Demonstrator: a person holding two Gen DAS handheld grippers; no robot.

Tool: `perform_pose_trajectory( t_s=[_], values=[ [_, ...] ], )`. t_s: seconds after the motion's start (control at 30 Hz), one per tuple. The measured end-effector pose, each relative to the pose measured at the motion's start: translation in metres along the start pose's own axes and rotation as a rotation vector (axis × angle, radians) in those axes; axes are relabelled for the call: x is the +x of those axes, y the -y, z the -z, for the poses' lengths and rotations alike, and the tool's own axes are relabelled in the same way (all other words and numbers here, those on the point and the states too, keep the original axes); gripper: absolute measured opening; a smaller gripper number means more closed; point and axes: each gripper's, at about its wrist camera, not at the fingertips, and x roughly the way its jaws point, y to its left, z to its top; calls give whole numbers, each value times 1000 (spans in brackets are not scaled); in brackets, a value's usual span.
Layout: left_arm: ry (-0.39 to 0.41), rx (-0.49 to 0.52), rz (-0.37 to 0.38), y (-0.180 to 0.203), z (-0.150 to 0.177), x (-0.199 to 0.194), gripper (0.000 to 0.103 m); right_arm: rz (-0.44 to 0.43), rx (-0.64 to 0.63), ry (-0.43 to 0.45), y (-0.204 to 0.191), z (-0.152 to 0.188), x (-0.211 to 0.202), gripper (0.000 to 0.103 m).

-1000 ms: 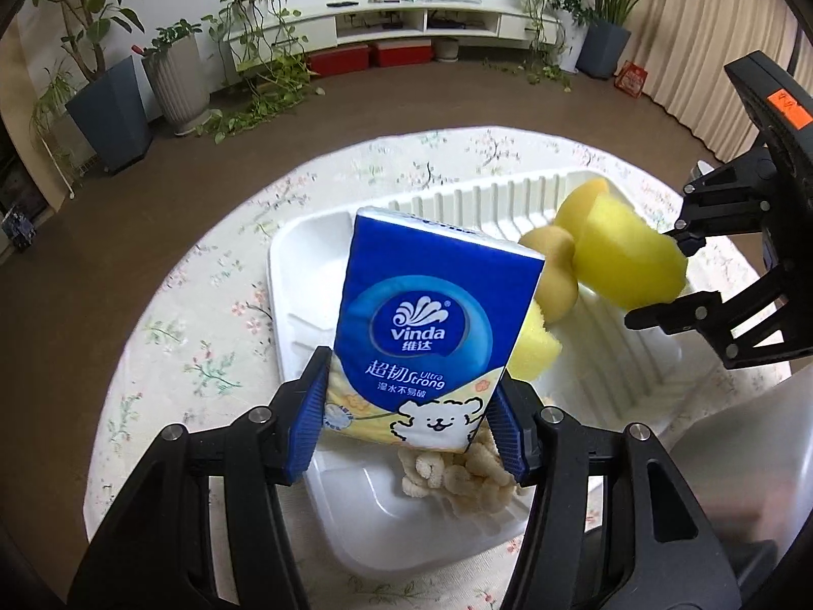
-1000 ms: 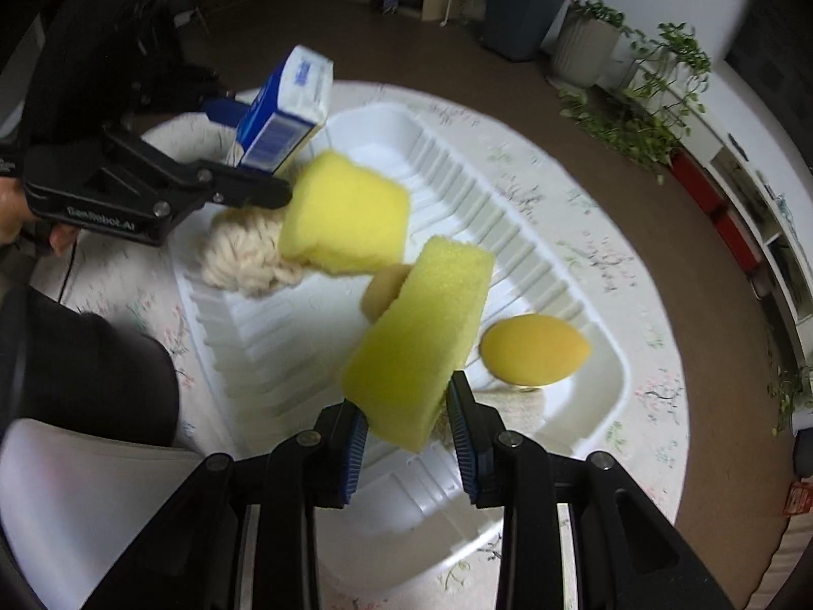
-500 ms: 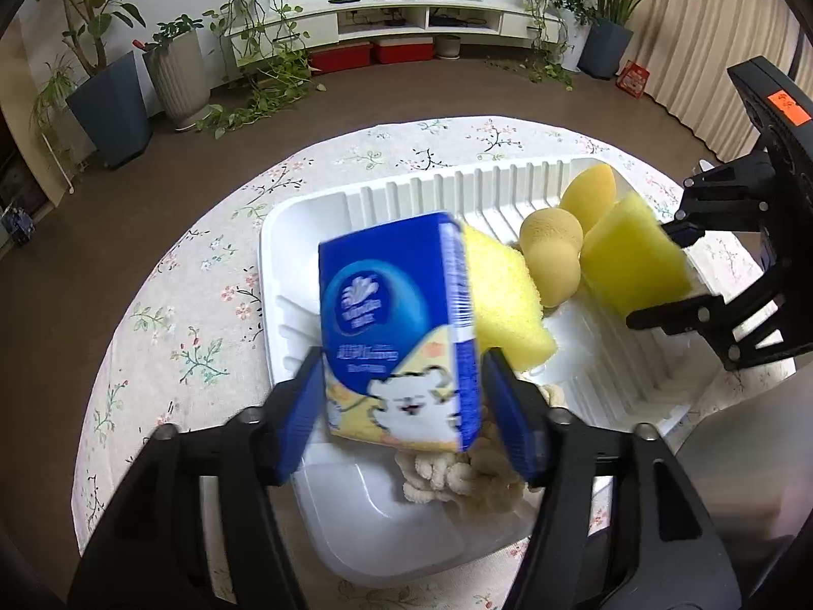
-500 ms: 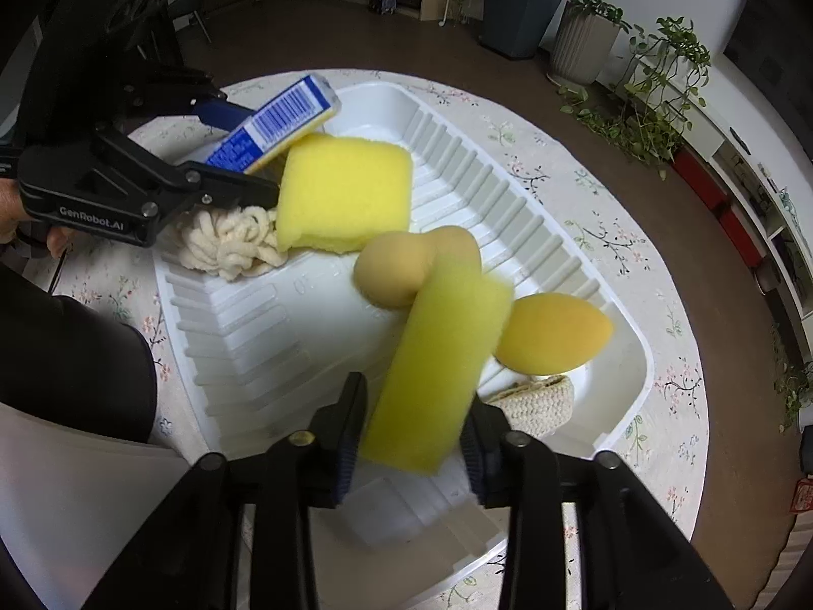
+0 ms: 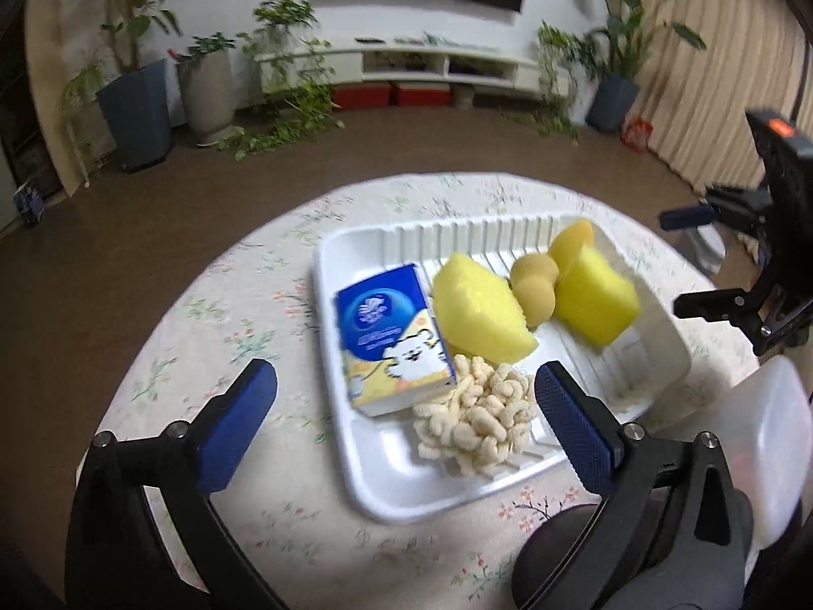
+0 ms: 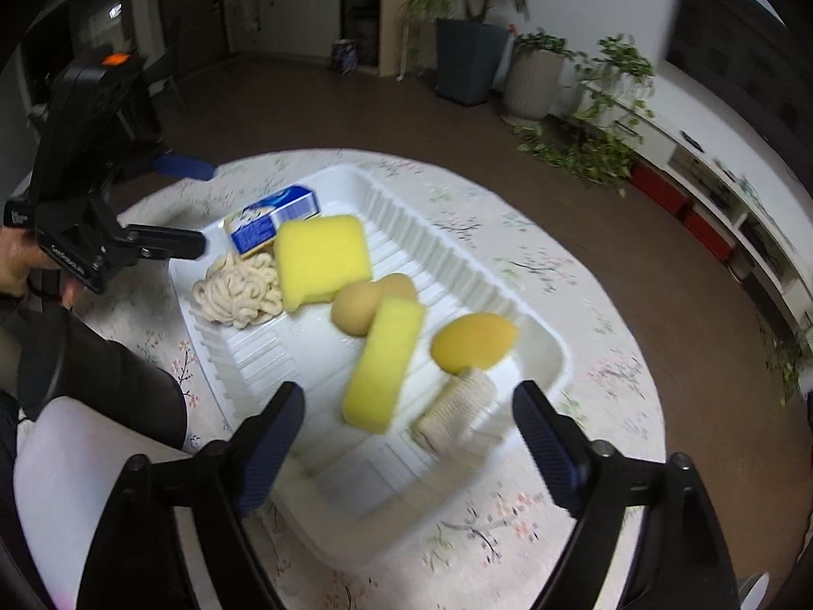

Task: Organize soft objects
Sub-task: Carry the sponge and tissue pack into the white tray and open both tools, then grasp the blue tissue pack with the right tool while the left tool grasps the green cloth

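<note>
Beside the white tray (image 5: 330, 274), the tissue pack (image 5: 394, 338) is smeared — its logo text cannot be read. The narrow sponge (image 6: 383, 363) inside the tray shows blurred edges. Near the tray's corner, the left gripper (image 6: 193, 203) hides its holder's hand (image 6: 23, 259) — mostly cut off by the frame edge.

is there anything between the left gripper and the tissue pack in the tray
Nothing visible. The left gripper is open and held back from the white tray, and the tissue pack lies flat ahead of its fingers, touching the cream noodle-like bundle.
</note>
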Motion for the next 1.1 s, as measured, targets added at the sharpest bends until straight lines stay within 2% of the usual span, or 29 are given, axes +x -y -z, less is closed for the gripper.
perform_pose_trajectory(
  t_s=[0.13,0.33,0.5,0.57,0.7,0.83,1.0,1.1],
  values=[
    [55,-65,0,-9,10,-25,103,34,99,48,19,17,-23,103],
    [70,-42,9,9,42,-57,103,57,288,130,36,66,-61,103],
    [69,-28,10,30,82,-81,103,60,383,182,20,116,-91,103],
    [76,-47,22,31,97,-92,103,55,414,202,7,135,-101,103],
    [94,-82,-1,28,121,-113,103,27,425,230,-32,170,-117,103],
    [106,-142,15,25,141,-130,103,-11,444,238,-67,192,-126,103],
    [64,-81,90,60,166,-133,103,-74,446,243,-123,207,-127,103],
    [35,-16,128,88,178,-127,103,-72,423,227,-161,209,-120,103]
  ],
)
